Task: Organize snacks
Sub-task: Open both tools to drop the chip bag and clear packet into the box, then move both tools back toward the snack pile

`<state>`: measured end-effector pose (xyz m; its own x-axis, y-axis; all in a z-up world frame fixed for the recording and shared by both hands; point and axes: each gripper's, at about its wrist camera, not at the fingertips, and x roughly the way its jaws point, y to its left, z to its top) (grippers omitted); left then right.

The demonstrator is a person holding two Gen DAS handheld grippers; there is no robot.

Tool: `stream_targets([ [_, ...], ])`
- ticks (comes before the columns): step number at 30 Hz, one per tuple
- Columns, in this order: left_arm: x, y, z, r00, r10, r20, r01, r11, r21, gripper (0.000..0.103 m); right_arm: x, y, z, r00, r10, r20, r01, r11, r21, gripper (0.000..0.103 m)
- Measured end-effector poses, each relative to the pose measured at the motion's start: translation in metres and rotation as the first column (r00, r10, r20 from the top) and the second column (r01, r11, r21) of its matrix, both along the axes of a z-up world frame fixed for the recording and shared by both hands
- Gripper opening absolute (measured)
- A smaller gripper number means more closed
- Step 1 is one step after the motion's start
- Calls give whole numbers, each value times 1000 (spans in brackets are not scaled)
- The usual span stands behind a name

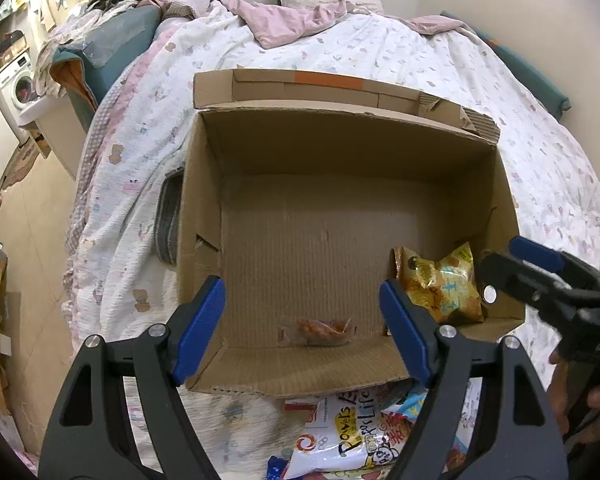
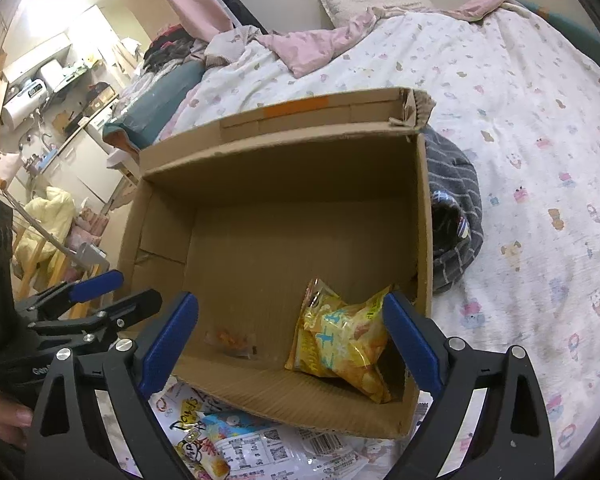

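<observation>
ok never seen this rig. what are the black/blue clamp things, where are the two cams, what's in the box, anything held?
No robot: a person holds a two-finger gripper in each hand, with a fisheye camera on each looking along its fingers. The left gripper and right gripper both hang open and hold nothing. Below them a cardboard box sits on a bed. Inside lie a yellow snack bag and a small clear packet of orange pieces. More snack packets lie on the bed in front of the box.
</observation>
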<state>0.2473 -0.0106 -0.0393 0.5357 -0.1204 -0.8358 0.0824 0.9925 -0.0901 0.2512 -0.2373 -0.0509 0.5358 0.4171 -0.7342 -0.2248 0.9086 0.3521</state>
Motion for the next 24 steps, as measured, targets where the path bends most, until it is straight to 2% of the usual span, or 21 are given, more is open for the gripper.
stream_targets([
  [8,-21,12,15,999,13,47,-11,1000,-28,77,-23,-3,17,997,-30,73,30,1000,11,96],
  [11,-34,18,26,994,26,101,-21,998,-52,77,-30,-4,21,998,-15,54,13,999,36,96],
  [13,-40,18,31,993,30,110,-24,998,-54,77,-35,-6,26,999,-6,43,4,999,51,96],
  [17,-53,27,43,991,50,127,-37,994,-103,79,-52,-11,39,996,-24,80,20,999,43,97],
  [18,-56,29,45,990,61,129,-49,994,-95,85,-57,-14,42,996,-29,83,25,998,57,101],
  [20,-61,33,45,990,70,125,-59,994,-91,90,-66,-18,45,996,-40,84,33,997,75,103],
  [24,-71,44,38,992,102,73,-95,991,-99,90,-86,-25,49,995,-48,85,41,995,86,103],
])
